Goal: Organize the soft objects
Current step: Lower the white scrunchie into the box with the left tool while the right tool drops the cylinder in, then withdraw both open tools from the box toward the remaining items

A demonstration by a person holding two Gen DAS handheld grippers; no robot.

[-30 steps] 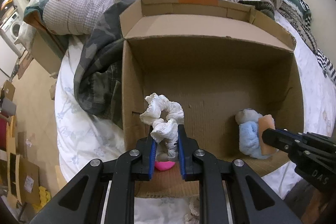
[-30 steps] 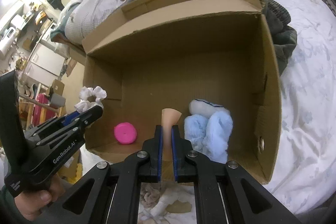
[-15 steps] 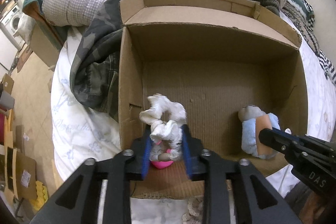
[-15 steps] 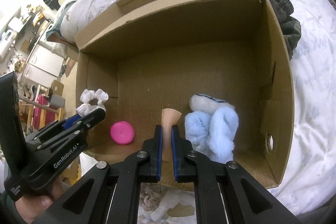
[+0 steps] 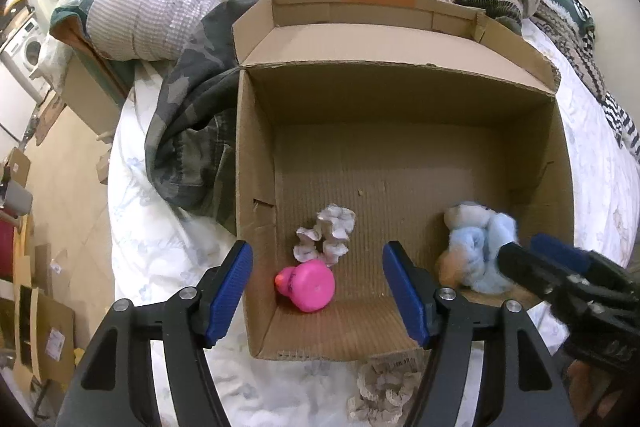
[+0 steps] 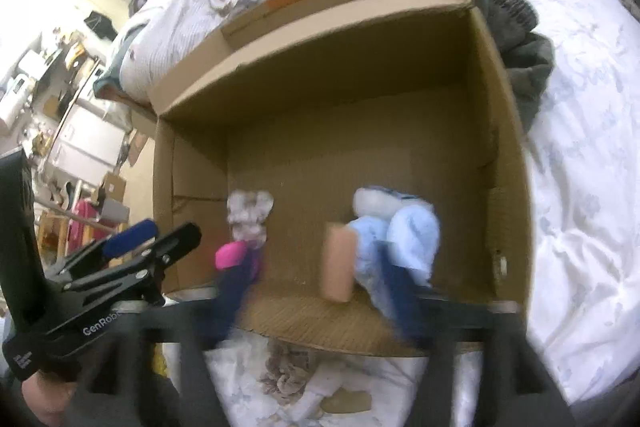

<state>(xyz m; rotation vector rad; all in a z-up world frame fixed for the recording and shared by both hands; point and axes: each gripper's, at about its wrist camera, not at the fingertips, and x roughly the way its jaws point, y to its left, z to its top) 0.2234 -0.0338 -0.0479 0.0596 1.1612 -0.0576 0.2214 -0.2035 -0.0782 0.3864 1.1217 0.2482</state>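
Inside the cardboard box (image 5: 256, 155) on the bed (image 5: 160, 251), 4 soft things lie: white scrunchie (image 5: 326, 233), pink toy (image 5: 308, 285), blue plush (image 5: 476, 251), tan piece (image 6: 339, 265). The left tool (image 5: 316, 297) and right tool (image 6: 316, 287) have just been opening, jaws wide, nothing between them. A beige scrunchie (image 5: 380, 393) outside the box looks left to do.

Soft, even indoor light filled both views, and the cardboard box (image 5: 256, 155) cast only mild shadow over its inner walls. The left wrist picture was sharp. The right wrist picture was smeared throughout, its own gripper (image 6: 316, 291) blurred worst, probably by motion. Glare burned out its upper-left corner, and fisheye bending and dark vignetting ringed both frames.
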